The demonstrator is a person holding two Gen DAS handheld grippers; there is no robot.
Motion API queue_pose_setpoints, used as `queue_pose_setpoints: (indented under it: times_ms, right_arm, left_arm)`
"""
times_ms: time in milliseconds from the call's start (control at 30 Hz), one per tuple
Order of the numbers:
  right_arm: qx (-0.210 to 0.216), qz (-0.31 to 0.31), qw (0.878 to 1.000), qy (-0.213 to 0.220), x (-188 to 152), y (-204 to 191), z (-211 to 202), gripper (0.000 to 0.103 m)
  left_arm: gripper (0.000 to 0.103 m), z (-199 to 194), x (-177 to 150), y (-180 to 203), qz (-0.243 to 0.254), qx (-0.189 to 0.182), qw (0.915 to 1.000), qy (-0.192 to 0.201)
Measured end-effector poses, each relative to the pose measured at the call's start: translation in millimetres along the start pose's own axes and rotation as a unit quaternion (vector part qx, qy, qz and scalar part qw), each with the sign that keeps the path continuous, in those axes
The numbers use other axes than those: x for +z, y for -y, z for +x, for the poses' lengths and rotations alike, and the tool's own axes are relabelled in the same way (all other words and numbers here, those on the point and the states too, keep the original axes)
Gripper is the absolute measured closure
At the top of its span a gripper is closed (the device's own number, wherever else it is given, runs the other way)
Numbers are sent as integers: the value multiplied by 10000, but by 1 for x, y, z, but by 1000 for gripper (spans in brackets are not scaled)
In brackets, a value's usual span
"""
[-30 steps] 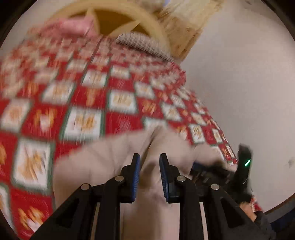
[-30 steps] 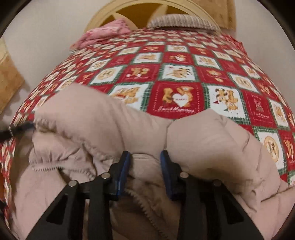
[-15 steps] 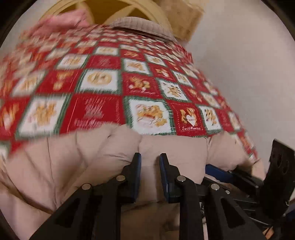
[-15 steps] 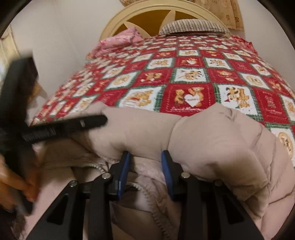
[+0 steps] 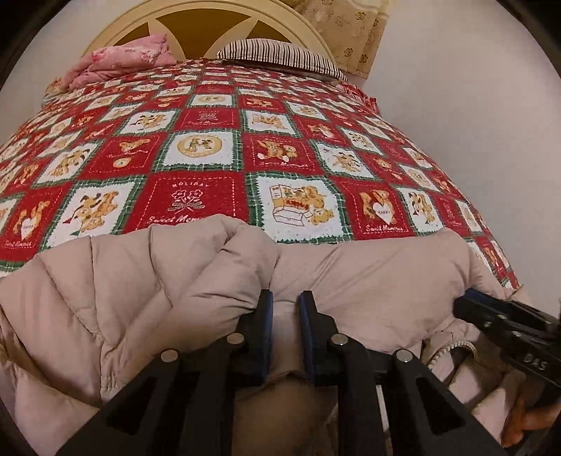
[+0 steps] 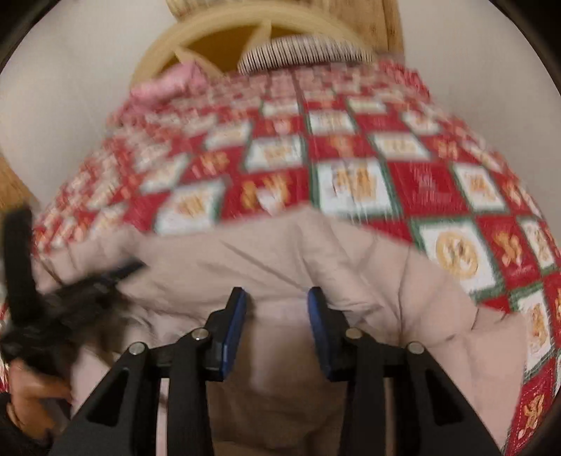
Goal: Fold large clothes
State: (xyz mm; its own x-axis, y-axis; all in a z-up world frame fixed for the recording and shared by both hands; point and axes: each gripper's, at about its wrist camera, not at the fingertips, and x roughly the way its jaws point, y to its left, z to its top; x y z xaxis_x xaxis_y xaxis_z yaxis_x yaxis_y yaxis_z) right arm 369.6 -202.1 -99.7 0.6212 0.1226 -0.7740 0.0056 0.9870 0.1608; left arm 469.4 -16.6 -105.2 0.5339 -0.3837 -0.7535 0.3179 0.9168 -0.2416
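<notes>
Pointing steeply down, both grippers' fingers [image 5: 264,326] pinch the jacket [image 5: 140,280].

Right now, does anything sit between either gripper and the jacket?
Nothing visible does. The left gripper and the right gripper each have folds of the beige jacket between their pads. On the quilt beyond the jacket, only the pillows at the headboard show.

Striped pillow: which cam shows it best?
Left wrist. The striped pillow is sharp there, stripes clear, lying against the headboard. The right wrist view shows it too, but motion-blurred.
</notes>
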Motion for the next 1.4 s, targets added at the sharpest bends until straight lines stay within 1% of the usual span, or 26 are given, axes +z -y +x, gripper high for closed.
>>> queue_pose_setpoints:
  times_ms: [100, 167, 200, 233, 333, 367, 500, 567, 633, 667, 700, 733, 767, 800, 833, 900, 933, 1000, 1033, 1133, 1167, 1200, 1267, 1300, 1400]
  right_arm:
    - [34, -33, 9999, 133, -2, 3, 10, 66]
    - [-69, -182, 9996, 185, -2, 0, 14, 66]
    - [-90, -271, 9993, 242, -2, -2, 16, 66]
    - [-49, -262, 9992, 281, -1, 1, 18, 66]
    - [97, -142, 9993, 336, -1, 8, 17, 66]
    - [56, -172, 9992, 347, -2, 6, 16, 67]
    - [-523, -571, 9963, 361, -3, -13, 16, 66]
    - [-894, -853, 9919, 284, -2, -24, 17, 64]
    - [-1006, -933, 9905, -38, 3, -27, 11, 63]
    - [-944, -813, 9922, -79, 6, -26, -4, 62]
    - [-784, -677, 9946, 108, 6, -22, -23, 61]
    - [-495, -466, 9964, 511, 2, -19, -56, 55]
    - [-358, -348, 9960, 741, -3, -18, -81, 39]
    - [-283, -307, 9953, 870, -7, -18, -97, 32]
    - [-166, -320, 9935, 1080, -19, -17, -130, 26]
    - [-110, -480, 9908, 1259, -39, -18, -170, 26]
    - [-177, -605, 9886, 1364, -57, -18, -196, 26]
    - [-281, -743, 9855, 1500, -88, -18, -235, 26]
    - [-297, -807, 9844, 1534, -112, -15, -261, 26]
    - [-476, -947, 9824, 1536, -170, -19, -311, 25]
    - [-559, -975, 9817, 1536, -186, -20, -323, 25]
    - [-640, -989, 9810, 1540, -200, -20, -335, 25]
    - [-719, -914, 9802, 1602, -231, -17, -365, 25]
    - [-691, -822, 9802, 1665, -241, -13, -378, 25]
    - [-496, -443, 9774, 2005, -266, 0, -434, 25]
  left_arm:
    - [86, 1, 1, 1, 5, -11, 10000, 4]
    - [85, 1, 1, -1, -35, -60, 10000, 11]
    - [86, 2, 1, -3, -91, -131, 9999, 24]
    - [86, 4, 1, -9, -219, -287, 9993, 33]
    - [86, 6, 2, -18, -480, -577, 9972, 39]
    - [86, 6, 2, -18, -498, -597, 9970, 39]
    - [86, 5, 3, -16, -498, -601, 9970, 22]
    - [86, 3, 6, -20, -598, -731, 9955, -92]
    - [86, -9, 11, -26, -834, -851, 9915, -528]
    - [85, -20, 12, -29, -983, -924, 9889, -619]
    - [85, -37, 10, -33, -1132, -1047, 9862, -601]
    - [85, -58, 7, -37, -1195, -1172, 9847, -494]
    - [85, -75, 3, -38, -1151, -1210, 9851, -402]
    - [85, -102, -5, -39, -960, -1192, 9878, -300]
    - [85, -122, -14, -39, -771, -1169, 9899, -240]
    - [85, -155, -35, -41, -506, -1199, 9914, -145]
    - [85, -181, -56, -48, -346, -1241, 9916, -94]
    - [85, -209, -84, -62, -184, -1273, 9917, -25]
    - [85, -228, -105, -70, -98, -1272, 9918, 46]
    - [85, -263, -156, -87, 77, -1250, 9920, 149]
    - [85, -270, -169, -91, 87, -1242, 9921, 142]
    - [85, -281, -190, -97, 68, -1260, 9919, 146]
    - [85, -291, -210, -107, -17, -1296, 9914, 158]
    - [85, -298, -226, -114, -114, -1283, 9915, 176]
    - [85, -312, -251, -124, -309, -1143, 9928, 173]
